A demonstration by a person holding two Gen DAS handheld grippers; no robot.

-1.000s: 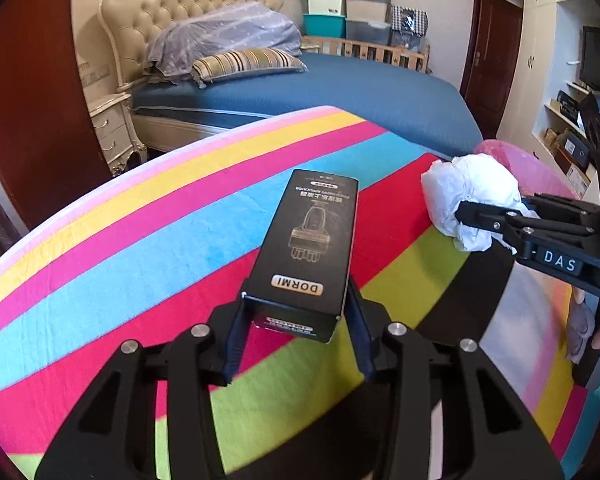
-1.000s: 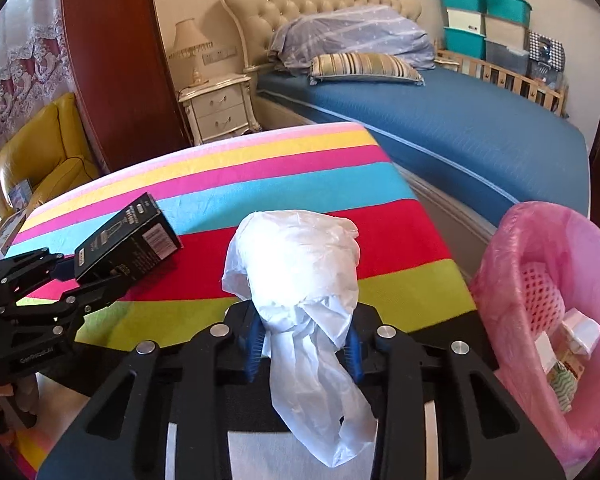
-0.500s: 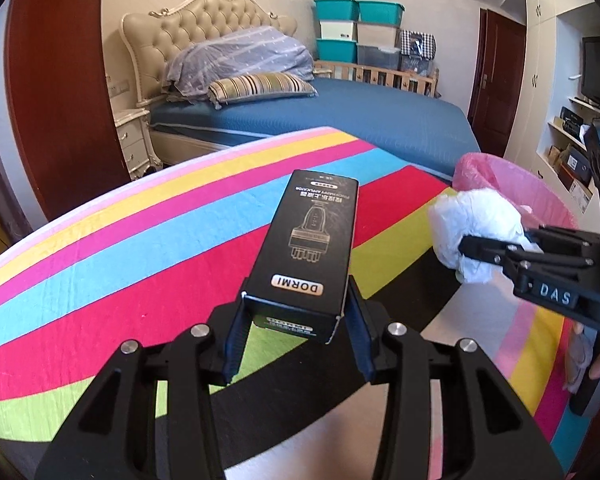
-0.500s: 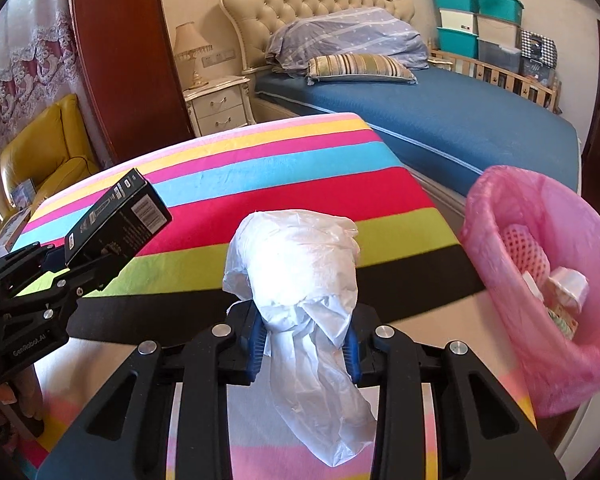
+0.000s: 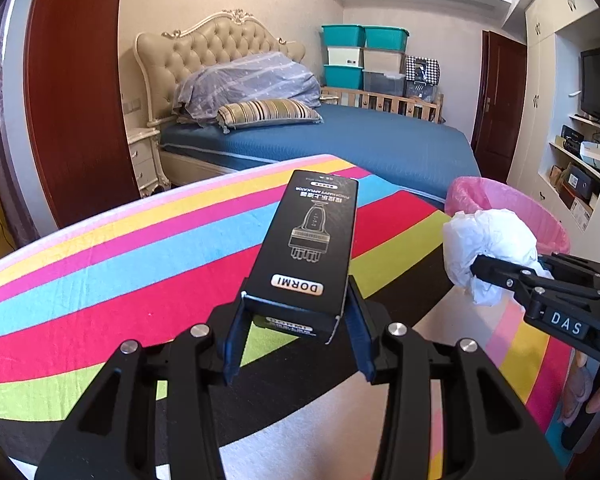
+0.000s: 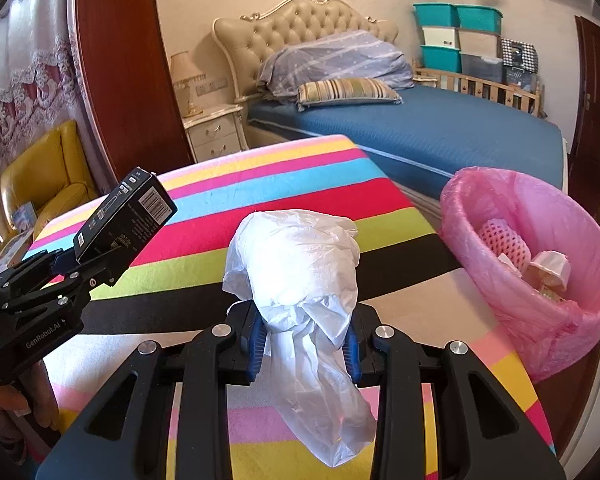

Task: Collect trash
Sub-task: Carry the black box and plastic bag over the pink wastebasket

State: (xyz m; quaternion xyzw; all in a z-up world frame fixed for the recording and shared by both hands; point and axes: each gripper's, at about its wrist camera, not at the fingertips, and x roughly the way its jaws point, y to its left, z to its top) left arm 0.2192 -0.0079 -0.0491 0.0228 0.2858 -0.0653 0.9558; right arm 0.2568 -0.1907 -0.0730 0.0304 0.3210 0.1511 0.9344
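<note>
Trash was held in both grippers above the striped surface [image 6: 284, 184]: the right gripper [image 6: 306, 340] pinched a crumpled white bag [image 6: 300, 264], the left gripper [image 5: 296, 332] clamped a black box [image 5: 308, 240]. Farther off, the pink-lined bin [image 6: 480, 248] waited; the limp bag could have slipped free short of it.

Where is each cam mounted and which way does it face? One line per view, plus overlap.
Left wrist: on the left gripper, facing along its fingers over the striped tabletop toward the bed; its own fingers clamp a black DORMI box; a fingertip shows lower right.
Right wrist: on the right gripper, facing the same way; its fingers pinch a crumpled white plastic bag; a hand shows lower left.
Shared: each sees the other gripper, both items, the pink-lined bin, the bed.
</note>
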